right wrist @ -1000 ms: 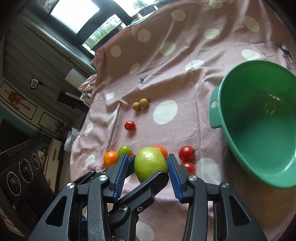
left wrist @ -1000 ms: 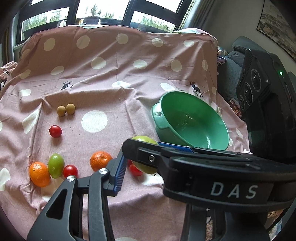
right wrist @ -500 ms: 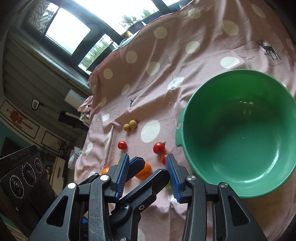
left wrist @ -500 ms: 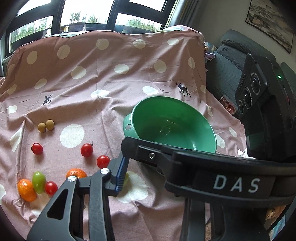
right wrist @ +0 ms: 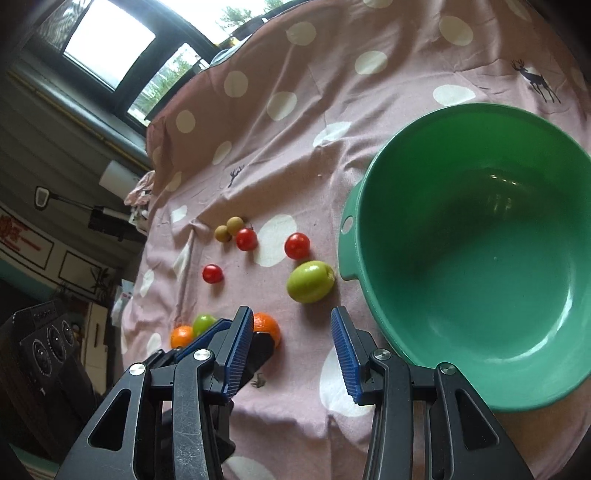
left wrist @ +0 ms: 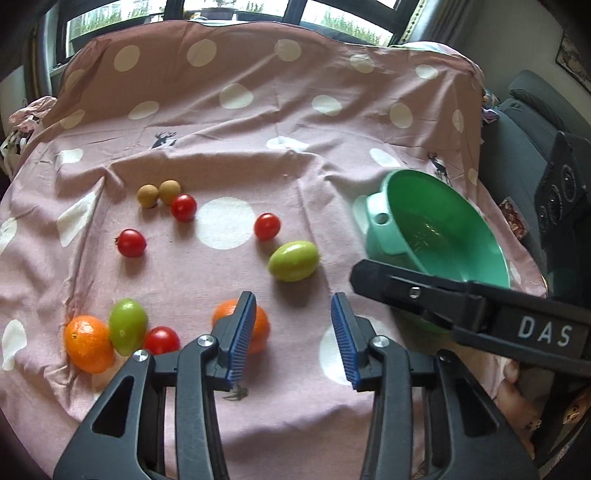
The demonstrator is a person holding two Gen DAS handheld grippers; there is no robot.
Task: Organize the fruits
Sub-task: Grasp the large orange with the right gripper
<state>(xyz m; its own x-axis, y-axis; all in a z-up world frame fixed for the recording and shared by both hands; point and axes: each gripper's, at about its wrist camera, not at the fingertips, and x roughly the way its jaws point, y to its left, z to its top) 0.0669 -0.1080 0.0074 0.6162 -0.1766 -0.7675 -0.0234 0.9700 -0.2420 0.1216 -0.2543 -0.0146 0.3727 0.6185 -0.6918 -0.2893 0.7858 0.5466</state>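
Large green fruit point(right wrist: 310, 281) lying on its side beside the empty green bowl point(right wrist: 373, 206); tomatoes point(left wrist: 266, 226), oranges point(left wrist: 88, 343), brown fruits point(left wrist: 147, 195) scattered leftward.

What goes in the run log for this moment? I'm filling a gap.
left hand-held gripper: open, empty | right hand-held gripper: open, empty | green bowl: empty | large green fruit: on cloth beside bowl

Dark-framed windows point(left wrist: 207, 7) behind, daylight outside, framed picture point(left wrist: 576, 66), grey armchair point(left wrist: 524, 122)

The right claw point(right wrist: 291, 349) gapes, blue pads holding nothing, above the pink polka-dot cloth point(right wrist: 295, 155) — a large green oval fruit point(right wrist: 310, 281) lies just beside the empty green plastic bowl point(right wrist: 476, 254).
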